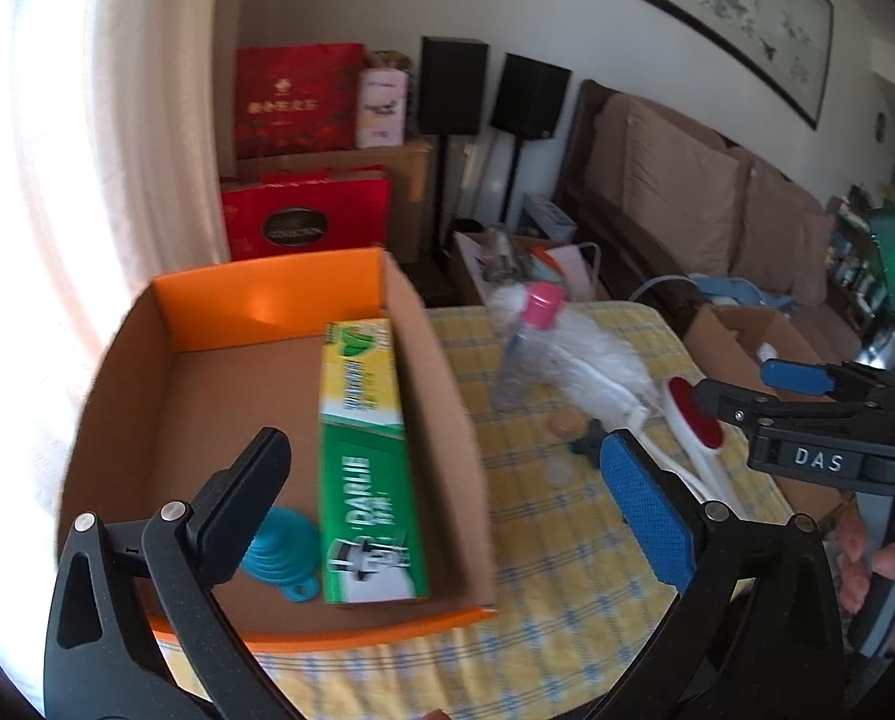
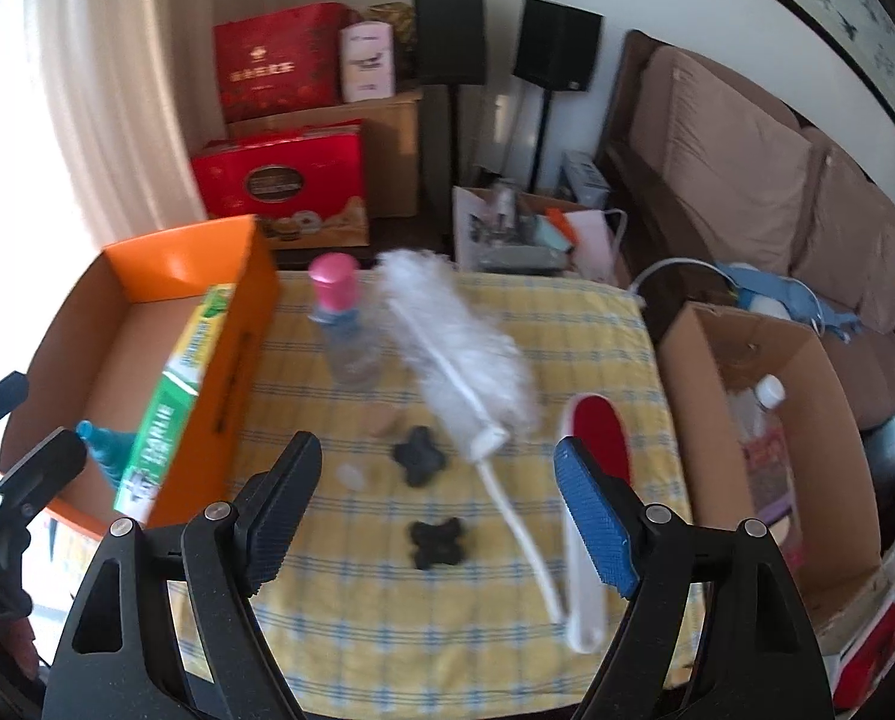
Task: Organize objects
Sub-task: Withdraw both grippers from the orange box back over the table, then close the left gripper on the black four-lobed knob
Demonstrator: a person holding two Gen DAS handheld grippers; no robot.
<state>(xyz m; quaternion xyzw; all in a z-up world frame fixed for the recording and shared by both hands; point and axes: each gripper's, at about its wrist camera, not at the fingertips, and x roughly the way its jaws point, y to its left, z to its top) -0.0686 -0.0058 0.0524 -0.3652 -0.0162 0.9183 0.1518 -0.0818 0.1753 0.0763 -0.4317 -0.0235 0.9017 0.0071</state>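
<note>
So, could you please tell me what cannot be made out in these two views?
- Teal funnel: partly behind the left tongs' finger in the left wrist view; mostly behind the toothpaste box in the right wrist view.
- Brown box contents: blurred in the right wrist view; only a white-capped bottle is recognisable.
- Two pale small items beside the black clips: too small and blurred to identify.

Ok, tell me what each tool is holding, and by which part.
Nothing is held. The left tool stands open above the orange box, and the right tool is open over the table, with nothing between its fingers.
</note>
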